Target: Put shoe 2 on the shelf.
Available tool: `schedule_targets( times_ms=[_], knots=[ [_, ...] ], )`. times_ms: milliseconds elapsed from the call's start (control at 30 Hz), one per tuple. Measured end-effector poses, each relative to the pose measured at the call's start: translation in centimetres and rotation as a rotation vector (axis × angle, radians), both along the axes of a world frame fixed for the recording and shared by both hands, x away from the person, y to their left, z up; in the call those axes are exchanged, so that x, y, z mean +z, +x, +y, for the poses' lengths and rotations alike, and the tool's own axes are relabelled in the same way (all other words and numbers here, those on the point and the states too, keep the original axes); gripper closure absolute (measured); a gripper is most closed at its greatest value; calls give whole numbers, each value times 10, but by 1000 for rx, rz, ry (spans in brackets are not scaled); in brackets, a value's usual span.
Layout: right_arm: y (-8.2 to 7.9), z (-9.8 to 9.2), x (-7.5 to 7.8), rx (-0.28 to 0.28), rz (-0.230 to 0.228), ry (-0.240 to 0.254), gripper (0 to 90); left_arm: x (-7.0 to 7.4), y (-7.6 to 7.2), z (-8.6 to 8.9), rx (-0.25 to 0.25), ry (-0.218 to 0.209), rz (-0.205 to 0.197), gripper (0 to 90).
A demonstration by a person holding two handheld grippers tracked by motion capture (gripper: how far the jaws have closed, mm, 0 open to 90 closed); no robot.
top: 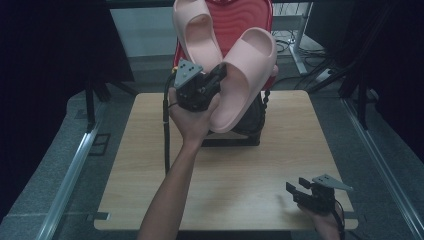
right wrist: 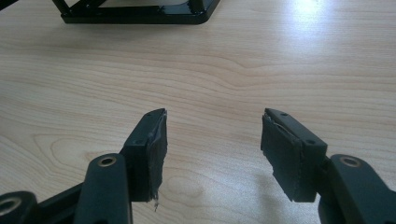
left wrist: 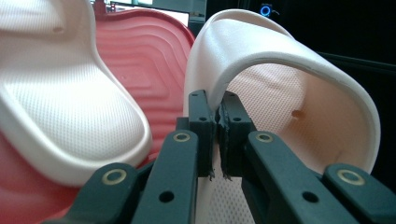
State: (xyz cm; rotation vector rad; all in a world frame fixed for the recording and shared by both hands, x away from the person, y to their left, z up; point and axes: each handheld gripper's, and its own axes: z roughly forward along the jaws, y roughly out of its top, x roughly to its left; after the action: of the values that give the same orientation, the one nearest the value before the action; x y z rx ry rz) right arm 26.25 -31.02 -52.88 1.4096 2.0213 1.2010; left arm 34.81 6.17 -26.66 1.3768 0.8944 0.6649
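A pale pink slide sandal (top: 243, 75) is held up above the far edge of a light wooden table (top: 150, 165), pinched by the left gripper (top: 218, 74). In the left gripper view, that gripper's two black jaws are closed on the edge of the sandal's strap (left wrist: 261, 56). A second, matching pink sandal (top: 196, 32) leans just left of it against a red ribbed board (top: 250, 15), which stands on a black frame (top: 235, 137) at the table's far side. The person's left hand (top: 192, 117) holds the gripper from below. The right gripper (top: 299, 190) rests low over the table's near right corner, its jaws spread wide apart with nothing between them.
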Motion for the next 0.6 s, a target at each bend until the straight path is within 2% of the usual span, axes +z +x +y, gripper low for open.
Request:
schedule_targets(
  times_ms=[400,600],
  knots=[
    [-1,0,0,-1,0,-1,411,33,33,-17,46,47,-18,854],
    [-2,1,1,5,1,0,411,44,52,-24,66,37,-12,855]
  ],
)
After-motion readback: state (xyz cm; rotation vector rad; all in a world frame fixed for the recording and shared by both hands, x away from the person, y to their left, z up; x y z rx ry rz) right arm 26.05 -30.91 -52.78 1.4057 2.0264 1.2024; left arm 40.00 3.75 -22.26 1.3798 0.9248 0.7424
